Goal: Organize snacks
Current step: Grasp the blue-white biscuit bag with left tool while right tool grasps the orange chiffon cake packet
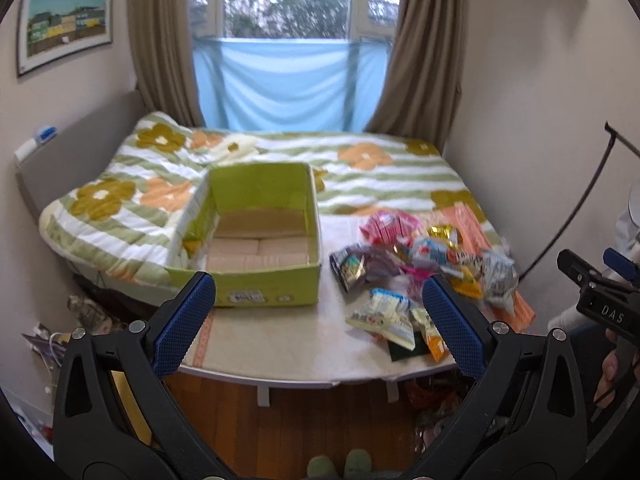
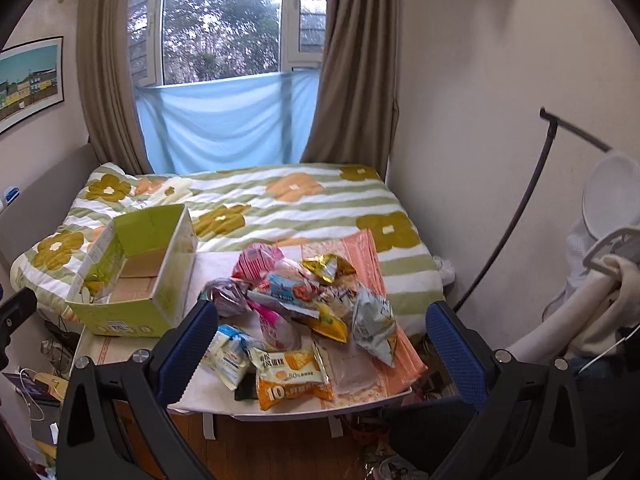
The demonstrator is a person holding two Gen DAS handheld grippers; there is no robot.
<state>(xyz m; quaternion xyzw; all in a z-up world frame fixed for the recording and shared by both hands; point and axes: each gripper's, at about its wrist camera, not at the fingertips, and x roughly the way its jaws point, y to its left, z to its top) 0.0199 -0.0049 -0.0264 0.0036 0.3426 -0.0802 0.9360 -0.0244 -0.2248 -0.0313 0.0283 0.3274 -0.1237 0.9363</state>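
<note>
An open green cardboard box (image 1: 256,280) stands empty on the left of a small white table (image 1: 280,344); it also shows in the right wrist view (image 2: 132,312). A heap of snack packets (image 1: 424,268) lies on the table's right half, seen closer in the right wrist view (image 2: 304,308), with an orange cracker packet (image 2: 292,380) at the front. My left gripper (image 1: 318,320) is open and empty, held before the table's front edge. My right gripper (image 2: 322,346) is open and empty, short of the heap; its body shows at the left wrist view's right edge (image 1: 600,296).
A bed with a flowered quilt (image 1: 360,176) lies right behind the table. An orange mat (image 2: 372,280) lies under the snacks. Clutter sits on the wooden floor at left (image 1: 80,320) and under the table (image 2: 372,440). A wall and a black pole (image 2: 516,208) are at right.
</note>
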